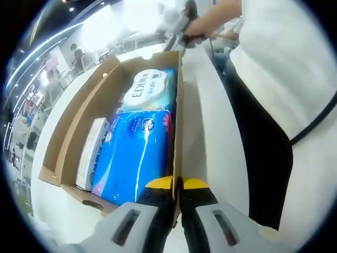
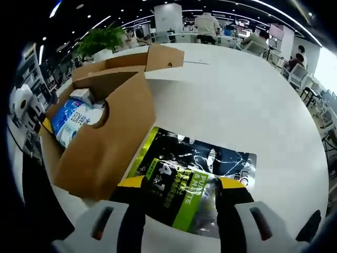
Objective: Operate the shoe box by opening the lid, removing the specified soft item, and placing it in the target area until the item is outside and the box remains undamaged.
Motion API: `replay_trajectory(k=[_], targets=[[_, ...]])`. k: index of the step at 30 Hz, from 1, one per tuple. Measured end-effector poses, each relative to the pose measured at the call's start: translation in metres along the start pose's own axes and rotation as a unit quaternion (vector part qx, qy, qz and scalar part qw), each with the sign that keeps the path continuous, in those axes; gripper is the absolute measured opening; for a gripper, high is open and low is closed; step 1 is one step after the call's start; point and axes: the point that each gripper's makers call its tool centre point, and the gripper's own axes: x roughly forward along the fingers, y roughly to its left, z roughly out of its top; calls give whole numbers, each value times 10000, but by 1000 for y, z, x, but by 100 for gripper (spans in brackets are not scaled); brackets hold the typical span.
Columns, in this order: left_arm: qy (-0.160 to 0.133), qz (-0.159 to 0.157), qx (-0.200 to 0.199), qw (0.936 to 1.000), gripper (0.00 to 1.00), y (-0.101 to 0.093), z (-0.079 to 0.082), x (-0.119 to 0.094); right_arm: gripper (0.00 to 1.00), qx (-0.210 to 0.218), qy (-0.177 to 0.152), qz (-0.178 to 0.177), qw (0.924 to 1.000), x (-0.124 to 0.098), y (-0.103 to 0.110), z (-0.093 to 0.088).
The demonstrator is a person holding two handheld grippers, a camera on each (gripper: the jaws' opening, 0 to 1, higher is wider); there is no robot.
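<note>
A: Start at the tools. What is the left gripper (image 1: 177,185) doing?

B: In the left gripper view its yellow-tipped jaws are pinched shut on the edge of the shoe box (image 1: 177,132) wall, at about 6 o'clock, steadying it. The right gripper (image 2: 179,185) has its jaws spread apart, straddling a dark and green soft pouch (image 2: 192,176) that lies flat on the white table (image 2: 247,100); I cannot tell whether the pads touch it.

A: So how far along?

B: I judge it nearly done. The lid stands open, the pouch is outside, just beside the box toward 3 o'clock in the right gripper view, and the cardboard looks whole. What remains is backing away from the pouch and letting go of the wall.

A: Any writing?

B: A white tissue pack (image 1: 148,87) at 12 o'clock inside the box reads "EDI". The blue tissue pack (image 1: 134,158) below it and the slim white carton (image 1: 90,153) carry print too small to read. The pouch shows "PURE" in part.
</note>
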Motion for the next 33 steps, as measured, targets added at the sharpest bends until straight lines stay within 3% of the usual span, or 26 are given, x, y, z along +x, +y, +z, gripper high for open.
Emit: replay_trajectory(k=[9, 14, 33], targets=[[-4, 4, 0, 10000, 3, 0, 0, 0, 52, -166, -26, 128, 9998, -1, -5, -2], [0, -17, 9, 10000, 3, 0, 0, 0, 52, -60, -10, 52, 10000, 9, -20, 12], [24, 41, -40, 10000, 3, 0, 0, 0, 52, -245, 527, 93, 9983, 21, -32, 25]])
